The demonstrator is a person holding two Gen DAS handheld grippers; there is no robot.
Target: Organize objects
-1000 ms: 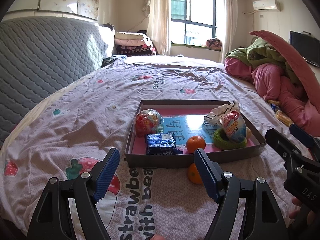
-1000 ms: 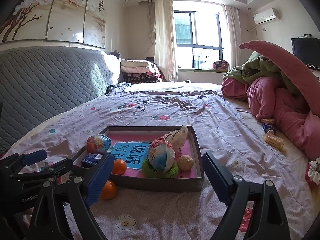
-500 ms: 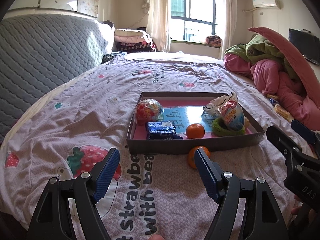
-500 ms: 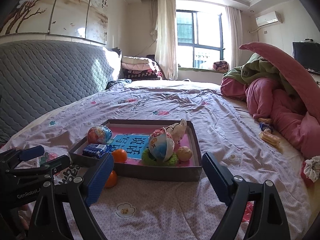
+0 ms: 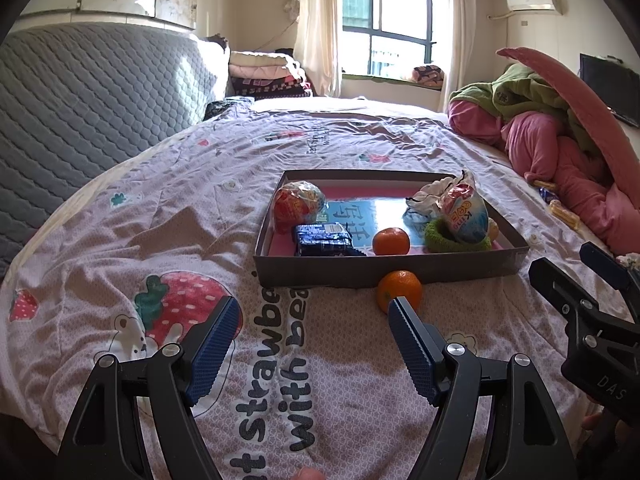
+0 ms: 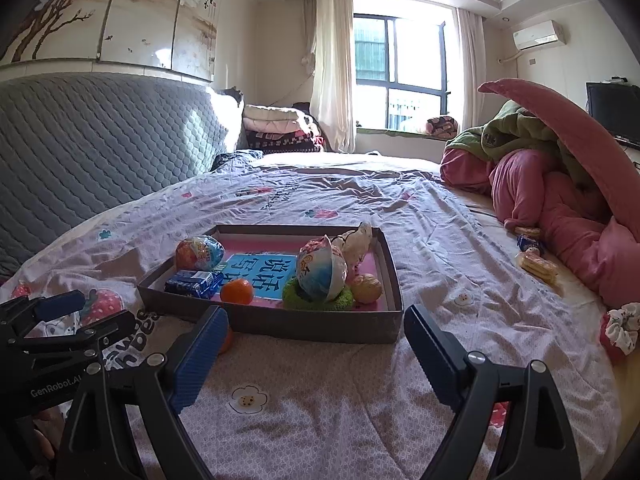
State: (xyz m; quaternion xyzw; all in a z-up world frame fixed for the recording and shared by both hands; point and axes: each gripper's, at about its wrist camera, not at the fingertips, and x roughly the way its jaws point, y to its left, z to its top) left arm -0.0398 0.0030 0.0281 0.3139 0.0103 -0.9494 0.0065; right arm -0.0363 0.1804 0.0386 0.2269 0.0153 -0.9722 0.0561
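Tray [image 5: 384, 270] mostly loaded; one tangerine [image 5: 400, 290] outside against front wall. Left gripper [image 5: 312, 320], right gripper [image 6: 316, 340] jaws released, empty.

bright daylight thru window [image 6: 394, 80], blown-out glare, fisheye warp + dark corners

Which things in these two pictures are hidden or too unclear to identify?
- Loose orange: right wrist view, mostly behind the near jaw.
- Blue packet: both views, label too small.
- White object in the tray: left wrist view, half behind the wrapped egg.
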